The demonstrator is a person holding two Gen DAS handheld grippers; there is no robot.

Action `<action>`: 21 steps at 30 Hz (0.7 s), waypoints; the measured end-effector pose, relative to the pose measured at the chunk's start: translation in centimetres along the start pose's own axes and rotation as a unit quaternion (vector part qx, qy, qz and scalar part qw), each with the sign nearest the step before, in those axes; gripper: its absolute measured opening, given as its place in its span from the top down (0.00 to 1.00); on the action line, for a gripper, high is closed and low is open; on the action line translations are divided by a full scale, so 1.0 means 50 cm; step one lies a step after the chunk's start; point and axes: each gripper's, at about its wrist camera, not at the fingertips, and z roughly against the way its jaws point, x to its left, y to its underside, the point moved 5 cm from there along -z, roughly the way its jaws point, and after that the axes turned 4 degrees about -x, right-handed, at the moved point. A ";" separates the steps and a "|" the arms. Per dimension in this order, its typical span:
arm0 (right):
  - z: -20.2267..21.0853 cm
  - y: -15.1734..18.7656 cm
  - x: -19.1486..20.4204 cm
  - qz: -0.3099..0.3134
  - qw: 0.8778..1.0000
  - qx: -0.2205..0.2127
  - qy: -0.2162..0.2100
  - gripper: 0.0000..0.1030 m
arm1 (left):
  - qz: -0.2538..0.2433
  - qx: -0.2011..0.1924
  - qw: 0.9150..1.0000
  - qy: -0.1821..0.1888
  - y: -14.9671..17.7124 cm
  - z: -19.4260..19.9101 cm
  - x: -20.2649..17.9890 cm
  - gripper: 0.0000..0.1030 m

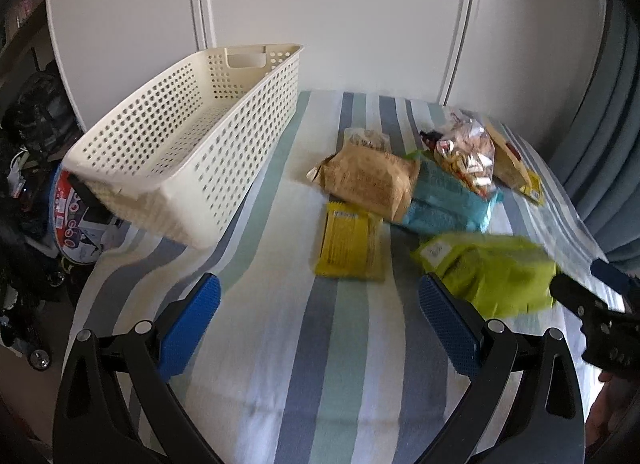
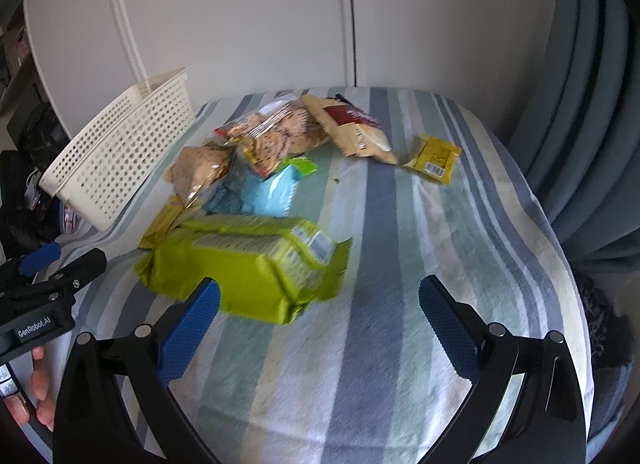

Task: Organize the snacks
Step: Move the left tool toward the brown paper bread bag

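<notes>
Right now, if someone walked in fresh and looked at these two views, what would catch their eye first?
Probably the lime green snack pack, lying nearest on the striped cloth just ahead of the open right gripper. Behind it sits a jumbled pile of packets topped by a clear bag of biscuits. At the left edge stands the empty cream perforated basket, beyond the open left gripper.

Left tool (image 1: 319, 324) jaws spread wide, right tool (image 2: 319, 324) likewise, both empty
</notes>
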 end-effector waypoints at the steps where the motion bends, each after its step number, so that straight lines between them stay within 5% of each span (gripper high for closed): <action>1: -0.001 -0.005 -0.006 -0.003 1.000 -0.002 0.001 0.05 | 0.001 0.002 1.000 0.003 -0.009 -0.007 -0.003 0.02; 6: -0.006 -0.022 -0.030 -0.012 1.000 -0.008 0.003 0.05 | 0.009 0.019 0.999 0.028 -0.065 -0.072 -0.033 0.02; 21: -0.029 -0.019 -0.074 -0.069 0.997 -0.025 -0.034 0.05 | 0.082 0.066 0.994 0.014 -0.129 -0.257 -0.044 0.02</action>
